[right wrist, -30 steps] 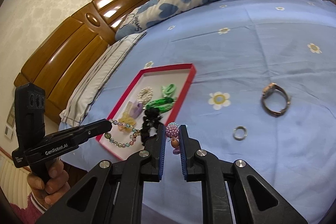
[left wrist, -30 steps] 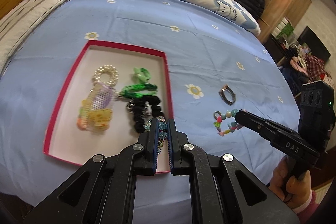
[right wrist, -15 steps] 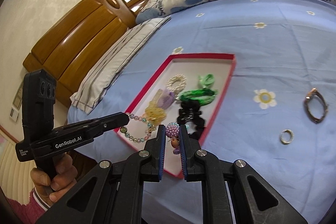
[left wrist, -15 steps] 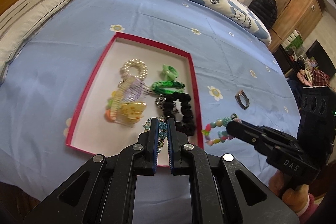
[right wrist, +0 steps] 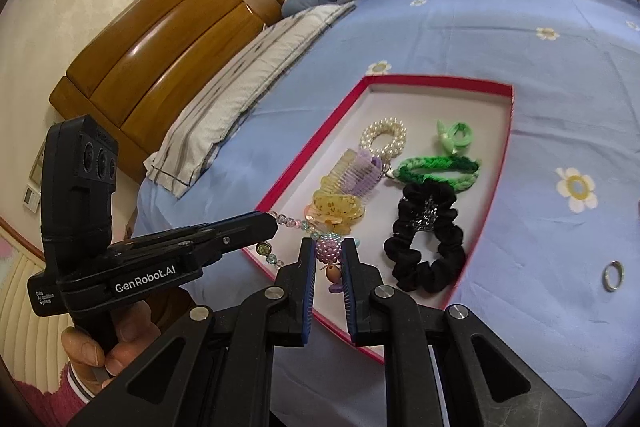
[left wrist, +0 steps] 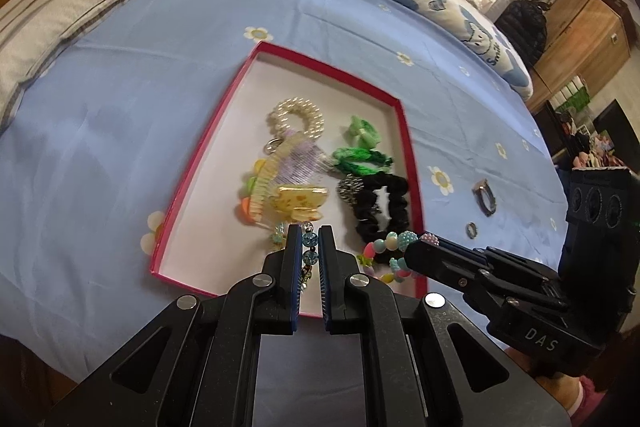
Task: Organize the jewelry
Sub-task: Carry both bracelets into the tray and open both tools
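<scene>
1. Left gripper [left wrist: 309,247], clamped on a blue bracelet [left wrist: 309,245], above the tray [left wrist: 412,163] floor, lower centre.
2. Right gripper [right wrist: 327,259] pinches a pastel bracelet [right wrist: 327,251] over the tray's near edge (both due inside).

The bed [left wrist: 120,131] carries a red-rimmed tray [left wrist: 406,131]; two rings [left wrist: 485,195] beside it; pillows [right wrist: 256,75] at its head.

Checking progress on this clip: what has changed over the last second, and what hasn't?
Both claws carried their bracelets toward the red tray: the right claw brought the pastel bead bracelet from the blue bedsheet over the tray's near corner; the left claw advanced with the blue bead bracelet. Both grips, the tray's contents and two rings are unchanged.
</scene>
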Demonstrator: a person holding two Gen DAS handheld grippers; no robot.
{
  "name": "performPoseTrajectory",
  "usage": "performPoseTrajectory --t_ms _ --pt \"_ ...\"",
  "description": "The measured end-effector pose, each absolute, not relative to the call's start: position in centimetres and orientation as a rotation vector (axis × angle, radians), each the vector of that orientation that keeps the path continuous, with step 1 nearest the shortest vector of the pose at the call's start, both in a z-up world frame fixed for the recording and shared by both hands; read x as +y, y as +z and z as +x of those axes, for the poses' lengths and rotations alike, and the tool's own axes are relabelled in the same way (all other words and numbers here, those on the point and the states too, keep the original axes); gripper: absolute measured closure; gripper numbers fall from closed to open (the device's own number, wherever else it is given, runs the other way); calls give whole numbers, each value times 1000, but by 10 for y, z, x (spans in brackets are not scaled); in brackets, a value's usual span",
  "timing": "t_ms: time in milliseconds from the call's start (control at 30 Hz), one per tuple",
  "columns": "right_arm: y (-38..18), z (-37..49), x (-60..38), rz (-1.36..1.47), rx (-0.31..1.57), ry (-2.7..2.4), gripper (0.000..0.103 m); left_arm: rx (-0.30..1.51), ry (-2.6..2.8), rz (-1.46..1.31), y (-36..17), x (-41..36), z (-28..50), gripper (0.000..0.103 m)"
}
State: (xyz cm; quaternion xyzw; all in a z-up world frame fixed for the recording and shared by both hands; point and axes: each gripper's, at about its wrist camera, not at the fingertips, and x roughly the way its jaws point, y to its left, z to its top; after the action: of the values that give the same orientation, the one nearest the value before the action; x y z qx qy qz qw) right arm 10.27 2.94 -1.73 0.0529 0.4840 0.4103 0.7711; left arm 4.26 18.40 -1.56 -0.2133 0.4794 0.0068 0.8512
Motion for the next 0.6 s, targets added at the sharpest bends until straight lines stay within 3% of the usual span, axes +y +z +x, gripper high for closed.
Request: performPoseTrajectory --t_ms 600 --pt "-58 119 19 40 1119 758 90 1079 115 -442 -56 207 48 96"
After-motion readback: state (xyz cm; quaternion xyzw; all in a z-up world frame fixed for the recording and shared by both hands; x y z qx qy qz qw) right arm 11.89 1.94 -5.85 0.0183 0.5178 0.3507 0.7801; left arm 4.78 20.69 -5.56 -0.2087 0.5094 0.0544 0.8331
